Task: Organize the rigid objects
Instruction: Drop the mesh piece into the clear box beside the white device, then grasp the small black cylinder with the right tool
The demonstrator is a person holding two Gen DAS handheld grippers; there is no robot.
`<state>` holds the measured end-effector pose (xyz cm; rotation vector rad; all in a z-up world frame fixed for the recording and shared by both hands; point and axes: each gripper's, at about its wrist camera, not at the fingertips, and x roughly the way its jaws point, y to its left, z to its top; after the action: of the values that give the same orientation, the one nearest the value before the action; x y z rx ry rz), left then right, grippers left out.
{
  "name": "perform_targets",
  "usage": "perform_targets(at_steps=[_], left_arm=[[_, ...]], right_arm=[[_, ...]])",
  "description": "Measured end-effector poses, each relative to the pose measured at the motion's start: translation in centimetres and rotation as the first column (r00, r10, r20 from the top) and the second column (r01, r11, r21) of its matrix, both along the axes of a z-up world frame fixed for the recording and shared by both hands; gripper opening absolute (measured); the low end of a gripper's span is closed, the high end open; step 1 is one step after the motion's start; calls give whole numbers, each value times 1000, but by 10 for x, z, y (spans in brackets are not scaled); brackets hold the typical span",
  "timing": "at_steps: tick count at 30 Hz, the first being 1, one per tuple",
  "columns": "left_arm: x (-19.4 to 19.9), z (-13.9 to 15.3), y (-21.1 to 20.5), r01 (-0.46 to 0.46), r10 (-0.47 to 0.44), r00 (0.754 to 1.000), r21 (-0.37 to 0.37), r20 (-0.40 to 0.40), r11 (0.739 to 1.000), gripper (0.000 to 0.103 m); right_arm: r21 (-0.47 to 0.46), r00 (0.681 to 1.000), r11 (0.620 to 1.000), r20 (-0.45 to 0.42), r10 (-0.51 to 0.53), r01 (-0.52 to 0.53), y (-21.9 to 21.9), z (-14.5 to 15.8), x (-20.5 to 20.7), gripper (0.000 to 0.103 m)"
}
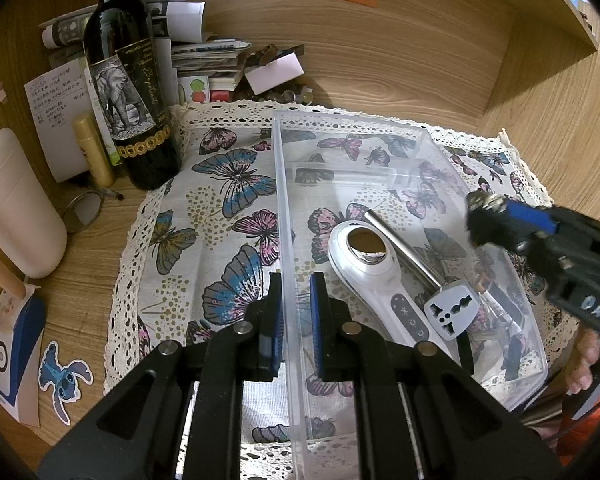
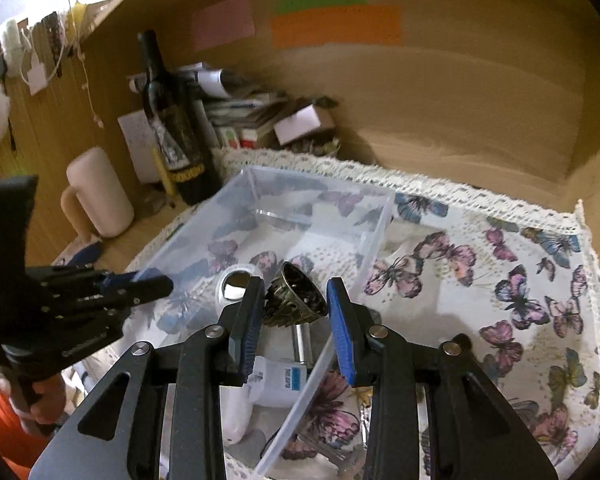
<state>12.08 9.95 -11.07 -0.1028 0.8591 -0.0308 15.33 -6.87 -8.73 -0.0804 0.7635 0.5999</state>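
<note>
On the left of the wooden table [image 1: 100,248] stand a cream plastic jug [image 1: 16,204] and a dark wine bottle [image 1: 130,80] with an elephant label, loose papers behind them. A butterfly-printed cloth [image 1: 220,208] with a lace border covers the middle of the table.

On the cloth sits a clear plastic bin [image 1: 352,128], rectangular, its long axis running away from the left wrist camera. The left gripper [image 1: 296,320] is clamped on the bin's near left wall, the blue pads almost together with the thin wall between them.

Inside the bin lies a white handheld device [image 1: 376,276] with a round mirrored opening at its head and buttons on its handle; its long axis slants from far left to near right. Beside it a metal rod [image 1: 404,244] lies along the same slant, and a white travel plug adapter [image 1: 452,312] rests at its near end. Other items behind the adapter are blurred through the plastic and hard to make out.

At the right, the right gripper [image 2: 296,312] holds a small bronze-coloured cup-shaped ornament [image 2: 296,296] with a patterned, scaly outside, above the bin. Its jaws stand narrow; the left pad touches the ornament, while the contact on the right pad is hard to see. The ornament is tilted, its open mouth pointing up and to the right. In the left wrist view it is only a dark blur [image 1: 484,204] at the tip of the fingers. The right wrist view is motion-blurred, so the ornament's relief cannot be read.
</note>
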Motion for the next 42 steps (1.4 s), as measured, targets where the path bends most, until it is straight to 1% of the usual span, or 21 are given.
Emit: perform_targets(at_steps=[6,9,12,14,17,23,28,34,37,42], left_arm=[[0,0,0,-1,1,1000,-1,0,1000,10],[0,0,0,0,0,1000,1,0,1000,10],[0,0,0,-1,1,1000,-1,-1,1000,10],[0,0,0,0,0,1000,1,0,1000,10],[0,0,0,0,0,1000,1,0,1000,10],[0,0,0,-1,1,1000,1,0,1000,10],[0,0,0,-1,1,1000,1,0,1000,10],[0,0,-1,-1,1,1000,1,0,1000,10],[0,0,-1,-1,1,1000,1,0,1000,10],[0,0,0,0,0,1000,2,0,1000,10]], right_arm=[[-13,999,1000,-45,26,-26,9,-12,5,30],[-25,999,999,-43,31,-32,13,-13,4,30],[-10,997,999,-62,41,-42,13,-12,4,31],[-9,998,999,-57,35,-36,11,-10,3,33],[1,998,1000,-51,28,-28,6,-6,1,33],[15,1000,1000,-16,3,-3,-8,7,-6,36],[28,998,998,11,-61,60,-32,17,-12,39],[1,981,981,21,-192,192,-75,17,-13,43],[-19,967,967,-3,-256,256,-96,8,-9,43],[-59,950,952,-65,-305,301,-114,-14,-1,43]])
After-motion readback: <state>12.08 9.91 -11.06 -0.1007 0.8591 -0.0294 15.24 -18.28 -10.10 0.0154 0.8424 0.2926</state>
